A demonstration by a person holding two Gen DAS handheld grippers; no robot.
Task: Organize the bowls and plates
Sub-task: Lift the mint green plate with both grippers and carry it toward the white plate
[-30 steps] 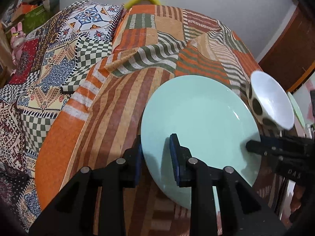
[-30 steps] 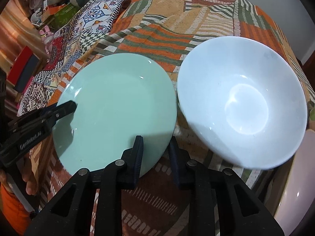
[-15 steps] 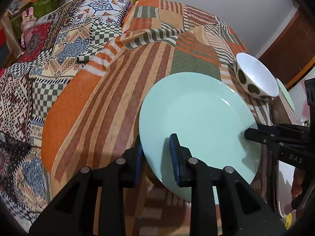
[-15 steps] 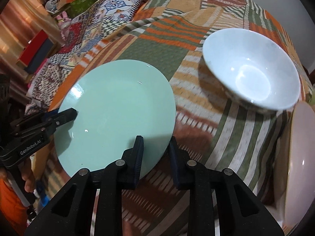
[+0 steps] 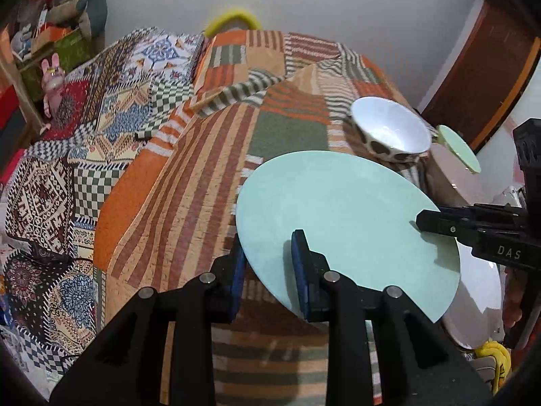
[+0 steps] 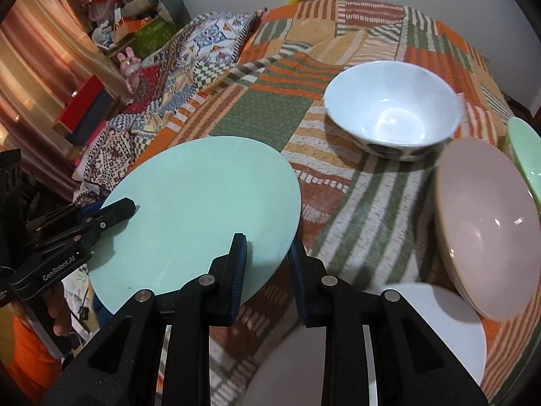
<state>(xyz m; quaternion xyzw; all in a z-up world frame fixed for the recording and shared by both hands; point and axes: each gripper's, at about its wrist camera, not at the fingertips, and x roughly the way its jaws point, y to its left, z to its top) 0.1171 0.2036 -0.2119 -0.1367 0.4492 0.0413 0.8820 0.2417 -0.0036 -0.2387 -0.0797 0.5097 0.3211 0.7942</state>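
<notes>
On patchwork bedspread, spotted bowl, plates

Three plates: mint, white, green; two bowls: white spotted, pink.

Only 2 bits of readable text here, both printed in white on the black gripper bodies. In the left wrist view, the right gripper coming in from the right edge of the frame has "DAS" on its side, lower right of the frame. In the right wrist view, the left gripper poking in from the left edge reads "GenRobot.AI" along its body, lower left. Boxes on the shelf in the upper left have print on them, but it's too small and blurry to read.
</notes>
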